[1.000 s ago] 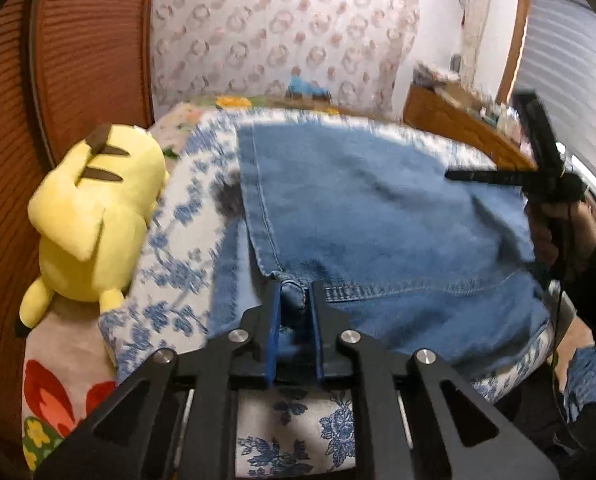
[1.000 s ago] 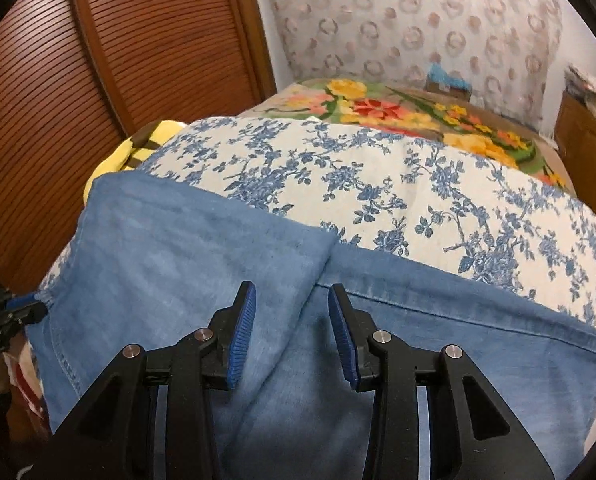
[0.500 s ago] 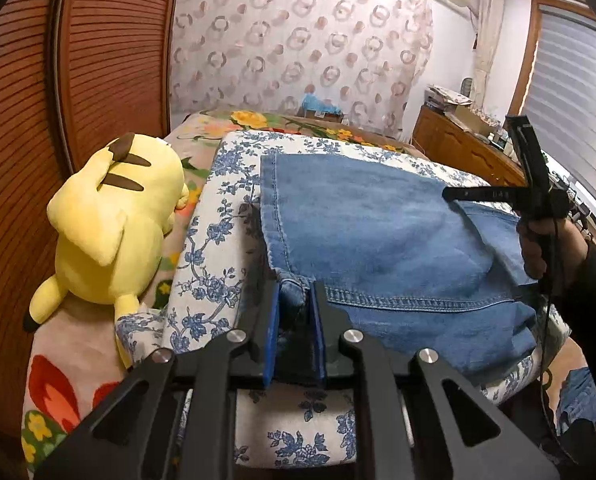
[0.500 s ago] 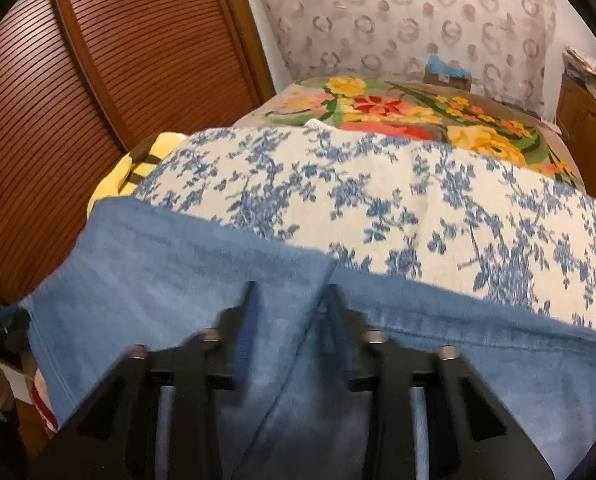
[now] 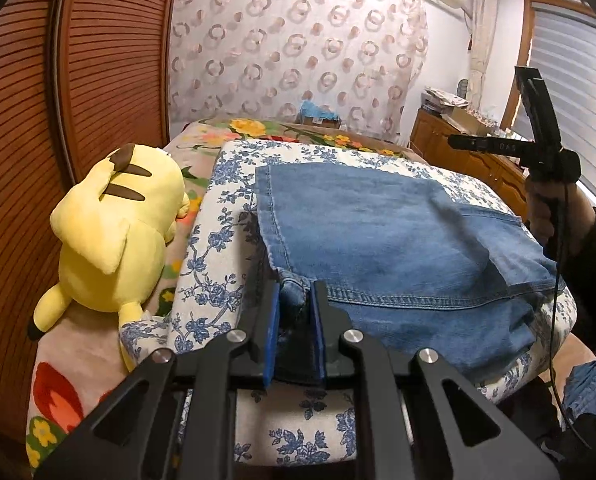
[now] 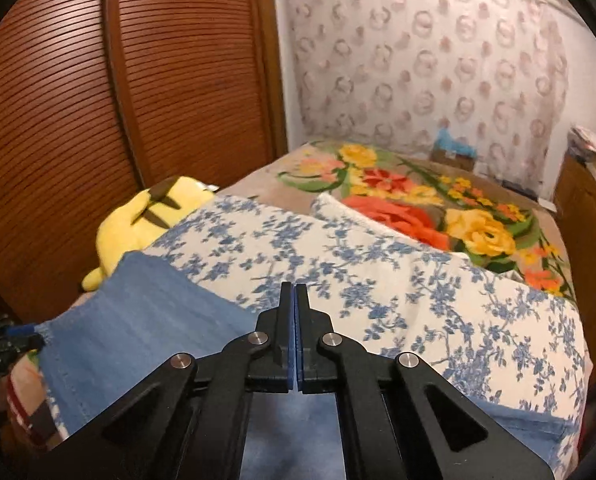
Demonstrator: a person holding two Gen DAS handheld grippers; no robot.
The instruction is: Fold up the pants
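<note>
Two layers of soft, heavyish denim pants (image 5: 381,240) on the floral cushion (image 5: 226,248): best taken at thick hems, left gripper (image 5: 294,300) clamped on one corner, right gripper (image 6: 294,308) just pinched together, empty.

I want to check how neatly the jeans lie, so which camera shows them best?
The left wrist view: the jeans spread almost whole across the floral cushion, hem and seams visible, one corner pinched in the left claw. The right wrist view shows only a blurred stretch, partly hidden behind the shut right claw.
</note>
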